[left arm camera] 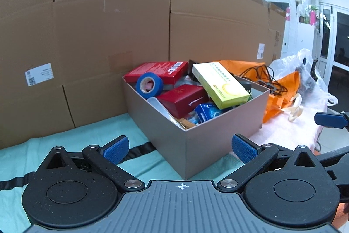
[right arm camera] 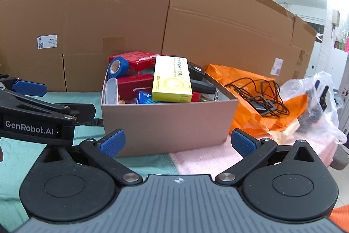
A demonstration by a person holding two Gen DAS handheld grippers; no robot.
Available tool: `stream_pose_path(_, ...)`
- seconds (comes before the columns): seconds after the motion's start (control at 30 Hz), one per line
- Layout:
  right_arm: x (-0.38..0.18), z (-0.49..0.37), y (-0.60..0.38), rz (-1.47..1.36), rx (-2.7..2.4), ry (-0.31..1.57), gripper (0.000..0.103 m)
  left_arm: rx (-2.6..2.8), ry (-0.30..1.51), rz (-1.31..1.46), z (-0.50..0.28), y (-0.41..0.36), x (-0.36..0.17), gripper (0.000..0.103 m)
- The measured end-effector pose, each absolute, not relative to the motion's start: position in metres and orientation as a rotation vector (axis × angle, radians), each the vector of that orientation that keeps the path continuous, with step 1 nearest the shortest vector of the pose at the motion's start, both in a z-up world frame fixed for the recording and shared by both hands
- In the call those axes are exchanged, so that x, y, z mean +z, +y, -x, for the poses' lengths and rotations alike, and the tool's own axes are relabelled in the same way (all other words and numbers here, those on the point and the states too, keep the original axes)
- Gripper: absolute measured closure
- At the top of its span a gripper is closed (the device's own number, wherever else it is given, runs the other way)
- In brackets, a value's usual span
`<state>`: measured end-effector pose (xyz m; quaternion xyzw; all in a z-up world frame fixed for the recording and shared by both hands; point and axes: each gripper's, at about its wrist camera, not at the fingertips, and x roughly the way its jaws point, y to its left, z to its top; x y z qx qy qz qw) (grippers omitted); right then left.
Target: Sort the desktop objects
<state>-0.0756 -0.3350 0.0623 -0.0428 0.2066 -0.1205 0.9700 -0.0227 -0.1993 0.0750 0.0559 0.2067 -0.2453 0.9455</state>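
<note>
Both tongs, left (left arm camera: 178, 149) and right (right arm camera: 177, 142), are hanging released and empty just before the grey box (right arm camera: 170, 121), where the yellow carton (right arm camera: 171, 82) is lying topmost, likely easiest to lift.

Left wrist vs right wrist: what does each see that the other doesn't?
Only the left wrist view shows the dark glass doors at far right and the right gripper's blue pad.

Only the right wrist view shows the left gripper from the side, with its GenRobot.AI label.

Both show the grey box with the blue tape roll and yellow carton, the orange bag carrying black cables, and the cardboard cartons behind.
</note>
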Motion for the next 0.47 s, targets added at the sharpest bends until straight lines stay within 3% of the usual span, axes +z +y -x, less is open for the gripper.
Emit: stream_pose_path(0.47, 0.058, 0.085, -0.333, 0.075, -0.246, 0.436, 0.0, -0.521, 0.417, -0.132, 0.038, -0.196, 0.074, 0.0)
